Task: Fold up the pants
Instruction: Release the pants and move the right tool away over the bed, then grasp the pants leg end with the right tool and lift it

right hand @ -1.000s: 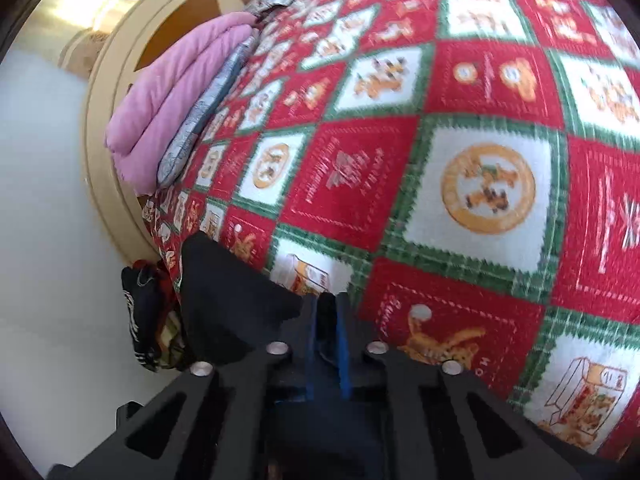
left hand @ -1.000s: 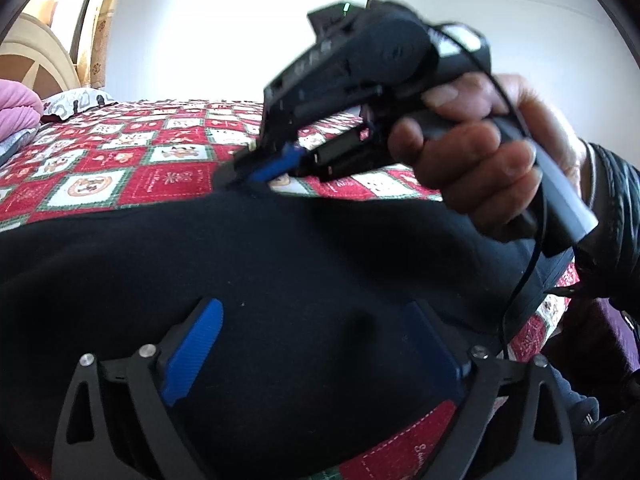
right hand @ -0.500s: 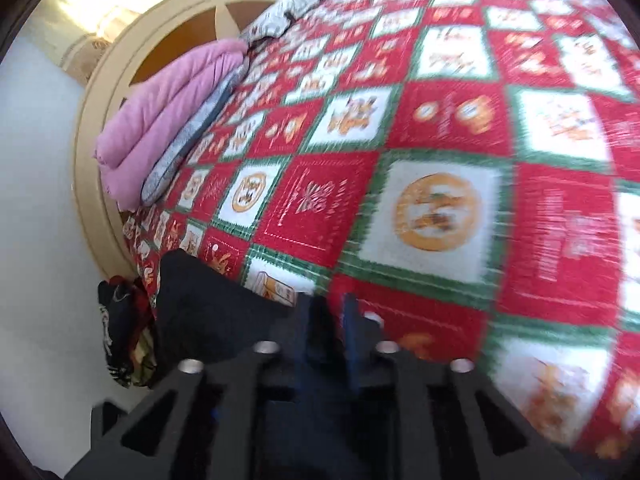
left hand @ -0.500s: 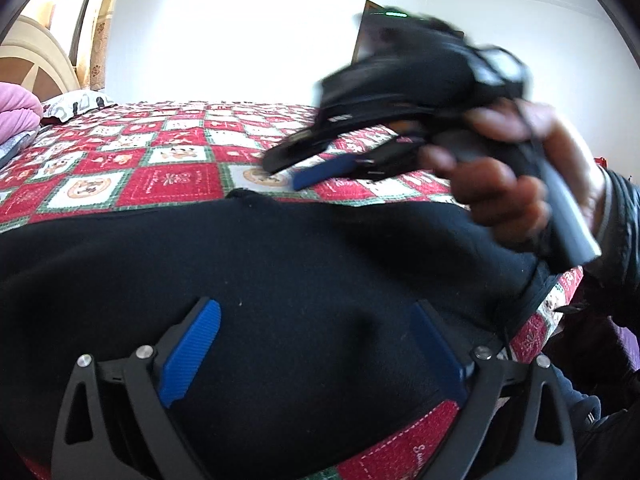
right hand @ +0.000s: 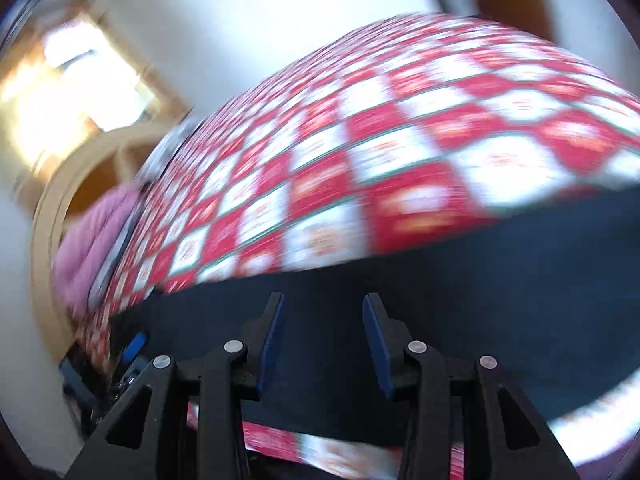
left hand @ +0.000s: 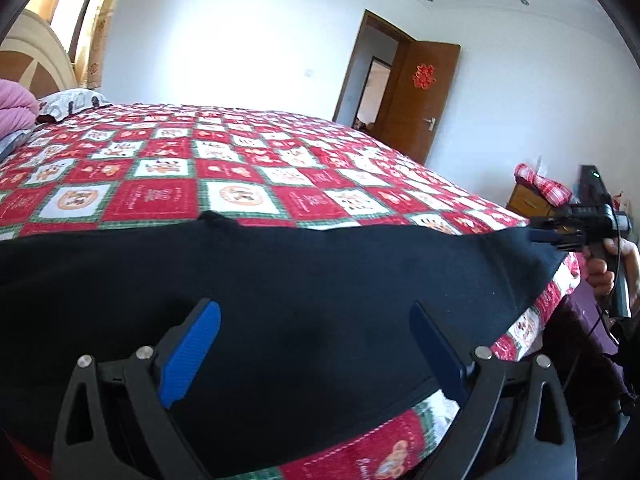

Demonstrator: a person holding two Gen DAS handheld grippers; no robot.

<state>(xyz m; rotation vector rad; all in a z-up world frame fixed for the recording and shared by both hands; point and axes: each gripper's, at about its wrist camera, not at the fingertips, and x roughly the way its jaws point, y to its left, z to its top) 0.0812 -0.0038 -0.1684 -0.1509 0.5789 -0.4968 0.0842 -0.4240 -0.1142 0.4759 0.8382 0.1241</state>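
**A:** Where do the black pants (left hand: 300, 280) lie?

**B:** Flat along the near edge of the bed, on the red checked quilt (left hand: 160, 196), already looking doubled into a long band. The left hand-held gripper (left hand: 316, 344) hovers over the middle of the cloth with its jaws wide apart, nothing between the blue pads (left hand: 192, 352).

**A:** And the right one?

**B:** The right hand-held gripper (right hand: 324, 336) has its jaws just parted, about halfway, and empty; the cloth lies below them. From the left wrist view it sits out by the far right end of the pants (left hand: 560, 236), held in the person's hand (left hand: 604, 276).

**A:** So the next fold, probably. How should it be done well?

**B:** Likely by pinching both layers at that end, right at the corner, lifting only enough to clear the fabric, and carrying it across so the edges line up. The left one could pin the middle as a crease line.

**A:** Any containers about?

**B:** None that can be seen; only bedding near the headboard (left hand: 36, 60).
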